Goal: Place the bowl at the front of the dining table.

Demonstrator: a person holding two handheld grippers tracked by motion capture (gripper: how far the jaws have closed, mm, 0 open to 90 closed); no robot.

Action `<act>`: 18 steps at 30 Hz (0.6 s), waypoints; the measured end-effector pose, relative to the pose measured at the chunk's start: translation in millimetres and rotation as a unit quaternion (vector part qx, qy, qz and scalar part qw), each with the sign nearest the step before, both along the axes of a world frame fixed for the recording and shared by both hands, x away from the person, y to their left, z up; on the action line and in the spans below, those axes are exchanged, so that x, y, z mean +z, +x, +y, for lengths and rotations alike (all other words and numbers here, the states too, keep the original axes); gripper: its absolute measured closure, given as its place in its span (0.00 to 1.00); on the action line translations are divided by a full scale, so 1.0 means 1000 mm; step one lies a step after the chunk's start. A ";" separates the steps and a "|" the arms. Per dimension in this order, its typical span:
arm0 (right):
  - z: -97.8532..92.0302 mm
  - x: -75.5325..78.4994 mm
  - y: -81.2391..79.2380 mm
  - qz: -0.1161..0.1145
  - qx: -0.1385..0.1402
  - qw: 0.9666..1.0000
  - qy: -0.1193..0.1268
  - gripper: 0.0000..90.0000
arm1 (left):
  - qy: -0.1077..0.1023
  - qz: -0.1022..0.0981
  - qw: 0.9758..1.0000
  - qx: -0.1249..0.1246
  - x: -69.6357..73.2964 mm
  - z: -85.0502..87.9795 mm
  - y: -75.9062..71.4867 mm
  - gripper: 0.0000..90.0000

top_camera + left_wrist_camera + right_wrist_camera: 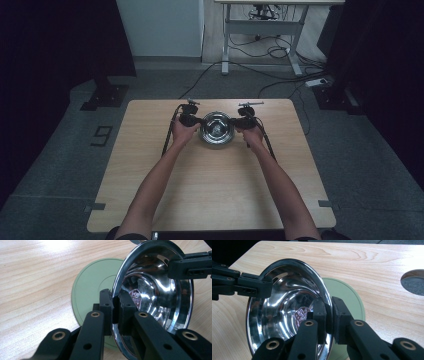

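Glossy mirror-polished metal bowl (pixel 160 287); matt green mat (pixel 92 290); smooth pale wood-grain table (pixel 37 285)

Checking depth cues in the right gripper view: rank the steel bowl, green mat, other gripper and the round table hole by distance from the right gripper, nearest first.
1. Steel bowl: its rim is clamped in the right gripper, touching.
2. Green mat: just beyond the rim, flat on the table.
3. Left gripper: across the bowl, on the opposite rim, at the view's left.
4. Table hole: off at the view's right edge.

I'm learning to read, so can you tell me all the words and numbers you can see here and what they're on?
"9": dark mark on the grey floor, left of the table.
"POS": top of the red sticker inside the steel bowl; its smaller lines are too blurred to read.
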State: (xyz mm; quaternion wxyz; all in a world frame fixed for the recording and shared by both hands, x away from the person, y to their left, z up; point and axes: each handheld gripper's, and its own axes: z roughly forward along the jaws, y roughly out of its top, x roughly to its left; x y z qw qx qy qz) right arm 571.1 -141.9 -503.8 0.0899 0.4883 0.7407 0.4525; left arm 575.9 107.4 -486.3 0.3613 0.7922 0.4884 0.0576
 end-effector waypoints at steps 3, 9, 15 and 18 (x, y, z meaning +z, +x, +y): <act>-0.001 -0.001 0.001 0.001 -0.001 1.000 -0.001 0.92 | 0.003 -0.002 1.000 0.003 0.000 -0.003 0.001 0.93; -0.001 -0.003 0.002 -0.001 -0.006 1.000 -0.005 0.92 | 0.004 -0.002 1.000 0.009 0.000 -0.005 0.003 0.93; -0.001 -0.005 0.003 -0.002 -0.009 1.000 -0.006 0.91 | 0.007 -0.003 1.000 0.009 0.000 -0.005 0.005 0.93; 0.000 -0.005 0.004 -0.003 -0.010 1.000 -0.004 0.91 | 0.006 -0.002 1.000 0.010 -0.001 -0.005 0.005 0.93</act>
